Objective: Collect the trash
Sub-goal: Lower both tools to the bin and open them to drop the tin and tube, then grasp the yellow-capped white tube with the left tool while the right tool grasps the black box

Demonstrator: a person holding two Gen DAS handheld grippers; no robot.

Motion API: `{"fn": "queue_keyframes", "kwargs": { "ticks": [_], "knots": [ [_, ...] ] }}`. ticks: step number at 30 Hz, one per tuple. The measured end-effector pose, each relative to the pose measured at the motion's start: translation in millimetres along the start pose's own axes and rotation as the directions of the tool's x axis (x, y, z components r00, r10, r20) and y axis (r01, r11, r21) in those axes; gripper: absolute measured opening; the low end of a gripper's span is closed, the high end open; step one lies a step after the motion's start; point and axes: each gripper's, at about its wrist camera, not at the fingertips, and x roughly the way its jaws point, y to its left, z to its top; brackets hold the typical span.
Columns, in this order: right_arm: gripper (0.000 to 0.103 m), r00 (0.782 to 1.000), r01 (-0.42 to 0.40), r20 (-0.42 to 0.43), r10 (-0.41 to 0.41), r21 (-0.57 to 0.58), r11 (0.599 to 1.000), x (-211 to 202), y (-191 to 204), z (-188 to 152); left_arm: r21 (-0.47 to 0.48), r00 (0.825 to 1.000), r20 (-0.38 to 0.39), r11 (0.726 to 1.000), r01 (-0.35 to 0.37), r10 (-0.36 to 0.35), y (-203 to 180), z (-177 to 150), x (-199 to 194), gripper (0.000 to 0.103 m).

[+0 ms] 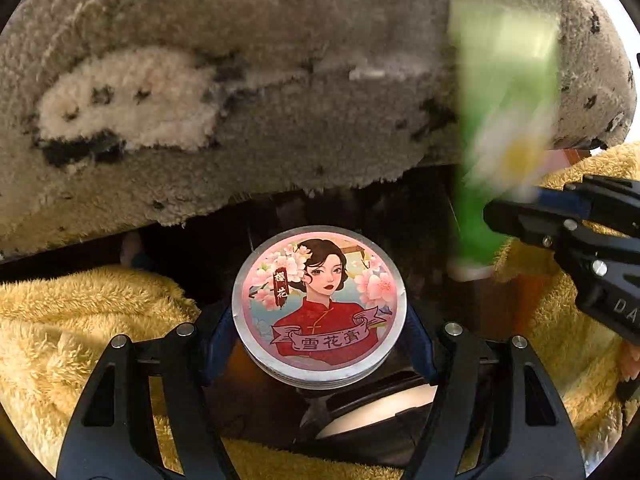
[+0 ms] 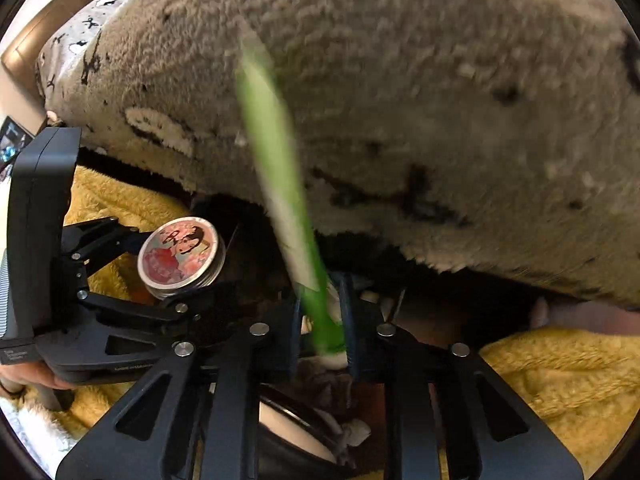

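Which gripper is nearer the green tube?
Right. The right gripper is clamped on the green tube near its cap; the left gripper holds the round tin alongside.

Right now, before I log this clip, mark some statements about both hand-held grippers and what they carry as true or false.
1. The left hand-held gripper grips a round tin with a woman's portrait on its lid. True.
2. The right hand-held gripper is empty. False: it grips a green tube.
3. The tube's white cap end points down. True.
4. The fuzzy blanket below the grippers is blue. False: it is yellow.
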Motion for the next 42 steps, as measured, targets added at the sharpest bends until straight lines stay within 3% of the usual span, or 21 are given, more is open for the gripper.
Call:
{"fn": "queue_keyframes", "kwargs": {
  "ticks": [7,8,9,10,11,12,17,29,35,40,42],
  "knots": [
    [0.020,1.000,0.009,0.021,-0.008,-0.018,1.000,-3.8,8.8,3.1,0.018,0.999,-0.050,1.000,0.019,-0.018,-5.7,-4.3,14.8,0.067],
    [0.021,1.000,0.020,0.019,-0.020,-0.016,1.000,-4.8,9.1,1.9,0.017,0.998,-0.054,1.000,0.016,-0.015,-5.8,-5.0,16.3,0.073],
    [0.028,0.999,0.030,0.019,-0.029,-0.012,0.999,-4.9,10.4,4.0,0.014,0.998,-0.054,1.000,0.013,-0.013,-5.6,-4.1,17.2,0.082],
    [0.035,0.999,0.038,0.019,-0.038,-0.005,0.999,-5.5,8.4,3.5,0.012,0.999,-0.050,1.000,0.013,-0.012,-2.9,-4.1,19.2,0.084],
    [0.054,0.998,0.051,0.025,-0.051,0.007,0.999,-7.1,6.9,2.3,0.011,0.999,-0.047,1.000,0.013,-0.013,-1.7,-4.2,19.5,0.086],
    [0.063,0.998,0.056,0.030,-0.057,0.015,0.998,-7.9,3.1,2.7,0.011,0.999,-0.046,1.000,0.014,-0.013,-1.5,-4.6,19.3,0.088],
    [0.069,0.996,0.070,0.045,-0.072,0.043,0.997,-13.3,-3.2,2.9,0.019,0.999,-0.041,1.000,0.009,-0.009,1.4,-3.0,9.3,0.095],
    [0.081,0.988,0.066,0.138,-0.075,0.075,0.995,-56.2,-24.3,16.0,0.034,0.998,0.060,0.999,0.015,-0.017,-5.4,8.6,-40.9,0.095],
    [0.083,0.955,0.113,0.271,-0.123,0.052,0.992,-111.9,-23.2,35.2,0.061,0.987,0.157,0.998,0.018,-0.027,-3.7,25.8,-90.7,0.095],
    [0.091,0.901,0.188,0.390,-0.193,0.052,0.981,-165.1,-37.1,61.4,0.104,0.964,0.266,0.995,0.000,-0.027,-3.3,47.8,-138.0,0.095],
    [0.099,0.874,0.230,0.425,-0.237,0.069,0.971,-183.1,-49.3,75.0,0.105,0.954,0.296,0.994,0.008,-0.039,-0.7,59.6,-150.4,0.095]
  ]
}}
